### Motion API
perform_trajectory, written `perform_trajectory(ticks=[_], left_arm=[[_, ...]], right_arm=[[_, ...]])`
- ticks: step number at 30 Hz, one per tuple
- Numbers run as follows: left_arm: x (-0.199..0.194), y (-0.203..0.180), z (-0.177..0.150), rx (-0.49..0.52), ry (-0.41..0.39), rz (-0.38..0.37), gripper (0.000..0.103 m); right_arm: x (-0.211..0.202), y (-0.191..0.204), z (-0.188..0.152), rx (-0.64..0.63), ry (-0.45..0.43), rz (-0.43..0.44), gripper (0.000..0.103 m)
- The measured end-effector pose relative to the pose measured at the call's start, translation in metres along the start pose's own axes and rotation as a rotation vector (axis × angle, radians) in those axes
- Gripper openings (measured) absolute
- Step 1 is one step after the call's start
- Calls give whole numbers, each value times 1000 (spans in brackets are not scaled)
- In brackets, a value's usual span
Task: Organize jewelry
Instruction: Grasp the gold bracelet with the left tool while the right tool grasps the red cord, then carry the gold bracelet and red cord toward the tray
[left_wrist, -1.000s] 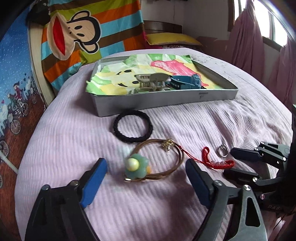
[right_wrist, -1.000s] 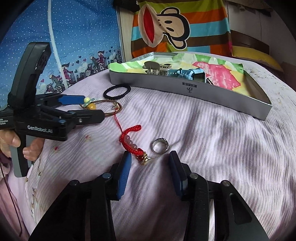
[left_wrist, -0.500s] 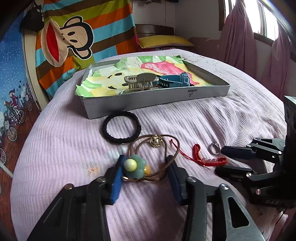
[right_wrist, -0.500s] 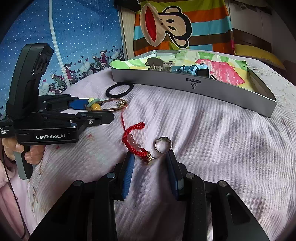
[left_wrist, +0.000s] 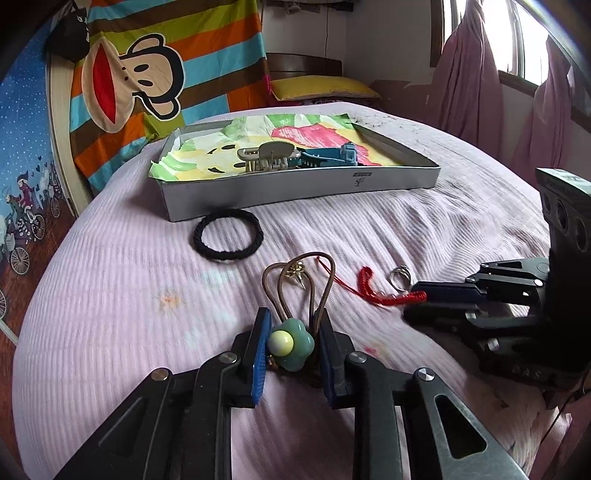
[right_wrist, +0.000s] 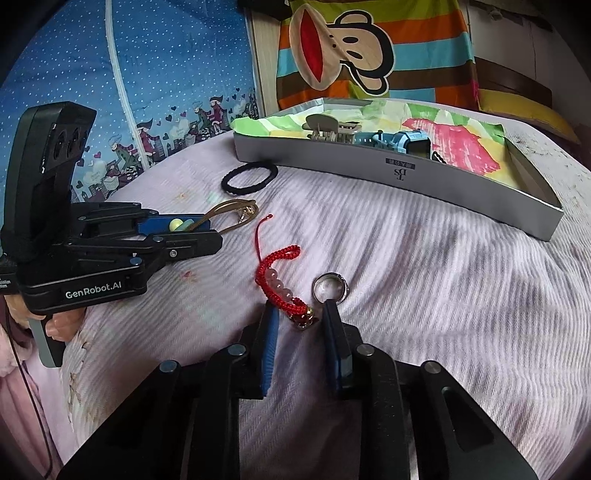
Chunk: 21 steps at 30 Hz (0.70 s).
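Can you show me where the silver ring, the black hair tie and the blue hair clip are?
silver ring (right_wrist: 330, 288): right wrist view, on its band.
black hair tie (left_wrist: 228, 235): left wrist view, on its braided loop.
blue hair clip (left_wrist: 332, 158): left wrist view, on its body.

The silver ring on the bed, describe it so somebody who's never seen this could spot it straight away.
Start at the grey tray on the pink bedspread. Nearer the camera lies a red braided bracelet; the silver ring sits just right of it. It is the only small, plain metal band; the other loops are cord or elastic.

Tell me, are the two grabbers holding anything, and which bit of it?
The left gripper is closing on the brown hair tie at its green flower; the right gripper is closing around the red bracelet's gold end.
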<state>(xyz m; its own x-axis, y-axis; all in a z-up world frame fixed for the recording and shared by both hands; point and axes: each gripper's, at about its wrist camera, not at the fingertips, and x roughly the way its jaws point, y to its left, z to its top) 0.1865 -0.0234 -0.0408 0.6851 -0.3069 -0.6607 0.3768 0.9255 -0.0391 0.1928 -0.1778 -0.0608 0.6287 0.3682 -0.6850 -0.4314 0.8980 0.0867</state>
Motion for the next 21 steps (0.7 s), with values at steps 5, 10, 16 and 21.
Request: perform_trajectory(ticks=[5, 10, 16, 21], left_arm=[[-13, -6, -11, -2, -19, -6, 22], [-27, -9, -21, -19, -21, -23, 22], [-43, -11, -25, -44, -36, -40, 22], [-56, -11, -26, -53, -46, -51, 22]], right_arm=[[-8, 0, -1, -3, -8, -4, 12], [-20, 4, -5, -18, -12, -3, 12], [-35, 7, -15, -27, -18, 0, 12], [-50, 7, -21, -24, -40, 5, 10]])
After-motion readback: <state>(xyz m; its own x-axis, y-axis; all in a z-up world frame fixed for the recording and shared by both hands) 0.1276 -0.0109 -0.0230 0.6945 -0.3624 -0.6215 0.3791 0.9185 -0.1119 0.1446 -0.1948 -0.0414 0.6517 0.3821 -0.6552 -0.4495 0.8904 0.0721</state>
